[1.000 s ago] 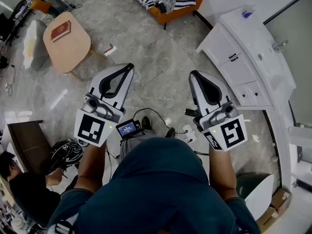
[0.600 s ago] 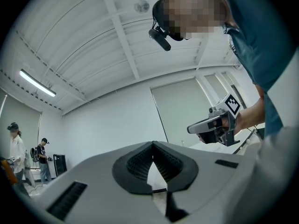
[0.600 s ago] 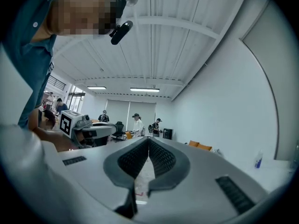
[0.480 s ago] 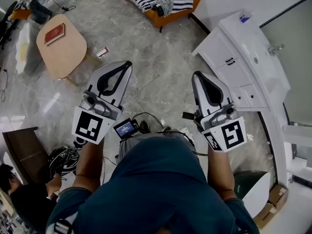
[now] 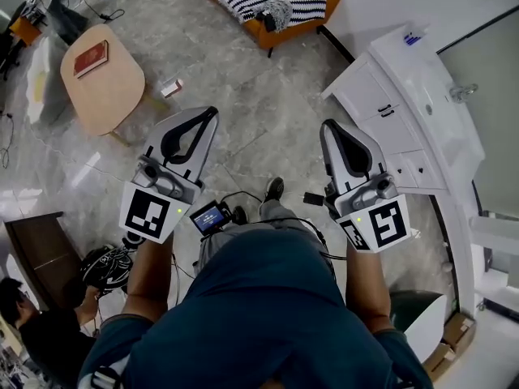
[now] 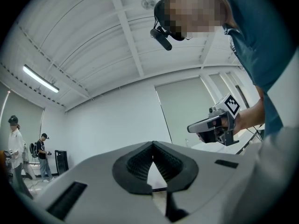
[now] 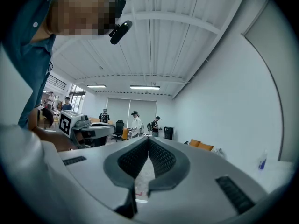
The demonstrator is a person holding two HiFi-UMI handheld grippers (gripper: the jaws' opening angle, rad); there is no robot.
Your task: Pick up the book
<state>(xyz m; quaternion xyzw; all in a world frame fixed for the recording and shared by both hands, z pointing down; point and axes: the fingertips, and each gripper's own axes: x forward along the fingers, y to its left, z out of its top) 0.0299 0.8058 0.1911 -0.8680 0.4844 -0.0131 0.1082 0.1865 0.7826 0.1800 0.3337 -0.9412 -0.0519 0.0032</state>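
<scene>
One oval light-wood table [image 5: 109, 96]: set well apart from both grippers.
White left gripper [image 5: 212, 112]: clenched, nothing held.
White right gripper [image 5: 326, 124]: clenched, nothing held.
Red rectangular book [image 5: 90, 57]: laid on the table, untouched.
Progress: nothing done; approach and grasp are left.

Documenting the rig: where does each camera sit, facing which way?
Head view: on the head, steeply down at the floor; shows both forearms, left gripper, right gripper, book upper left.
Left gripper view: on that gripper, level along its shut jaws toward a white wall; shows torso.
Right gripper view: likewise, toward the open room; shows torso.
Shared: each gripper view shows the other gripper.
</scene>
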